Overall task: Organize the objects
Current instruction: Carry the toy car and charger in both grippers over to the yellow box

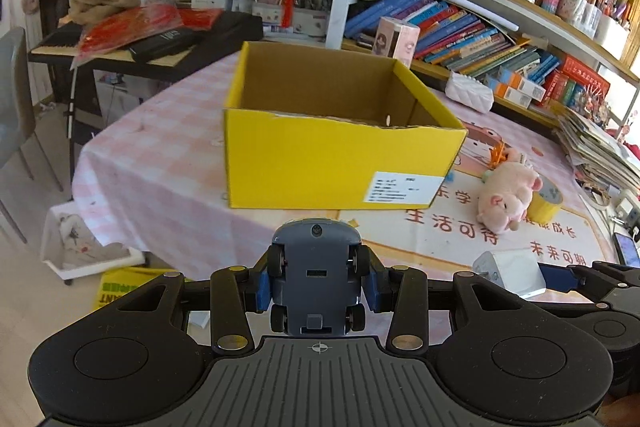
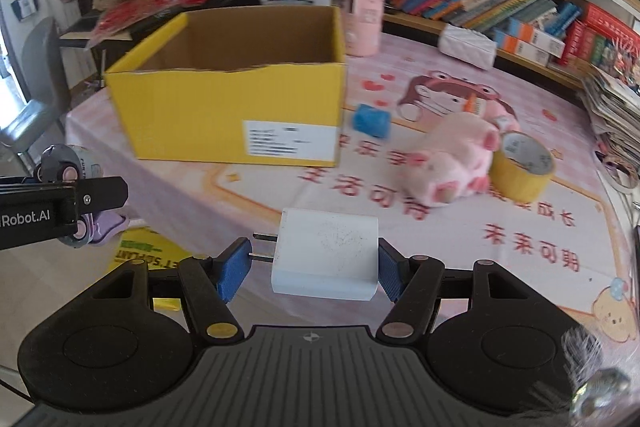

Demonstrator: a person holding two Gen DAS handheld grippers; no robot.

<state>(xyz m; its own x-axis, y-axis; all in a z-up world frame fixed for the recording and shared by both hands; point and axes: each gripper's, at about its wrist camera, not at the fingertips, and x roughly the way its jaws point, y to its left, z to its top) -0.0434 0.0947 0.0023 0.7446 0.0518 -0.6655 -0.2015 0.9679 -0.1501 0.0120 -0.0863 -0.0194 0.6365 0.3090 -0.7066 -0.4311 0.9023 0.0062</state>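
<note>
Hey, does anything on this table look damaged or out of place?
Yes. The yellow box has a ragged, torn top edge along its near wall, as if a flap was ripped off. The pink plush pig lies toppled on its side against the tape roll. Nothing looks spilled.

Both views look from just behind a gripper, forward along its two fingers and tilted down to the round table with the pink checked cloth (image 1: 160, 163).

The left wrist camera faces the open yellow cardboard box (image 1: 336, 163) almost straight on, near it, with shelves of books behind.

The right wrist camera stands more to the right. It sees the same box (image 2: 228, 107) at its left, and the left gripper (image 2: 60, 203) enters at its left edge.

Both views share the box, the pink plush pig (image 1: 508, 199) (image 2: 452, 163), the roll of yellow tape (image 1: 546, 203) (image 2: 522, 167) and the bookshelves.
</note>
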